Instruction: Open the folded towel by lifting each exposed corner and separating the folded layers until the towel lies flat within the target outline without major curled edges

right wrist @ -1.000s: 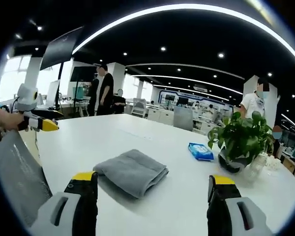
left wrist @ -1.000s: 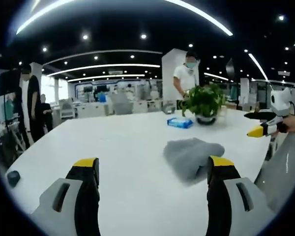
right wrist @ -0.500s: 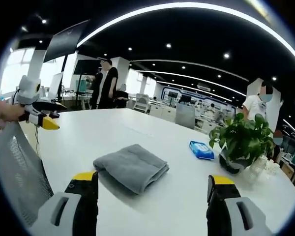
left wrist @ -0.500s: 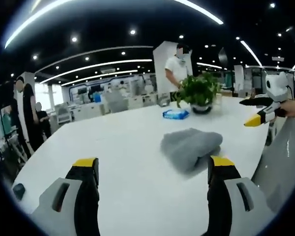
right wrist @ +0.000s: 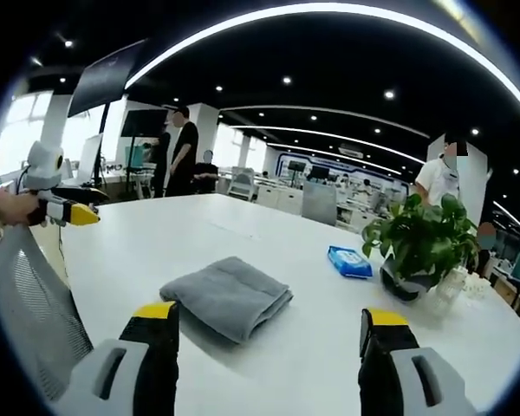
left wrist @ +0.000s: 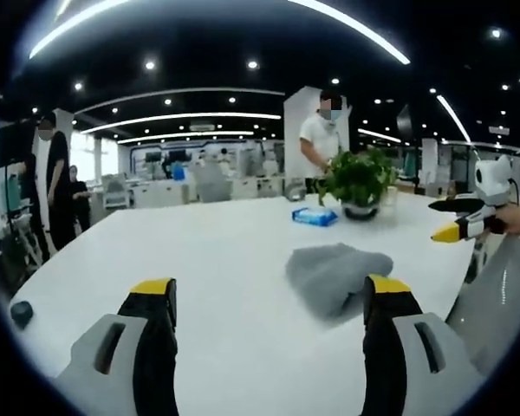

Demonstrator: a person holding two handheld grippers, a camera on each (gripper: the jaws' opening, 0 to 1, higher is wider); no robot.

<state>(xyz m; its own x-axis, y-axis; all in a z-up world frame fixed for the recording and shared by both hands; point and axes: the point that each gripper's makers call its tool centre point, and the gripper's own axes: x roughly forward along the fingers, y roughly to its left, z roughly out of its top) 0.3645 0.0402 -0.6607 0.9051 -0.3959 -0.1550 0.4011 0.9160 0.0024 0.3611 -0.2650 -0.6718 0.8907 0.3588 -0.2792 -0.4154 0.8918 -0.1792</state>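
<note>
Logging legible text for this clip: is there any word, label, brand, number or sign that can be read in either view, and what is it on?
No text can be read in either view.
Blue packet on the white table: it carries a white patch that may be print, too small and blurred to read.
Screens far back in the office: lit, content too small to read.
Grey towel, plant pot and both grippers' yellow-tipped jaws: no markings visible.

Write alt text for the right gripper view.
A folded grey towel lies on a white table, just beyond the right tool's open jaws. A potted plant and blue packet sit farther right; the left tool hovers at far left.
</note>
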